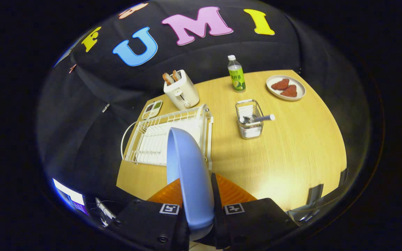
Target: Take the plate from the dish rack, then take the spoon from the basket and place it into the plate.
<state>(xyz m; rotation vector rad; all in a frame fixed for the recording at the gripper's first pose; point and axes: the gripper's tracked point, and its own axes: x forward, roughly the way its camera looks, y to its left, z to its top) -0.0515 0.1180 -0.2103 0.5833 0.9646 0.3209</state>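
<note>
Gripping the blue plate [190, 174] edge-on, the tool [196, 195]; spoon [256, 119] in basket [249, 120].

Plate [187, 164] pale blue, plain, clamped between the tongs [196, 195]. Dish rack [159, 139] white wire. Counter [291, 146] light yellow wood grain. Basket [249, 120] clear with silvery wire rim; spoon [260, 118] grey-silver. Toaster [181, 91] cream, with brown toast. Bottle [236, 74] has a green label and white cap. Far plate [286, 88] white, holding red-brown pieces. Small tray [152, 109] white with dark, mixed-colour contents.
</note>
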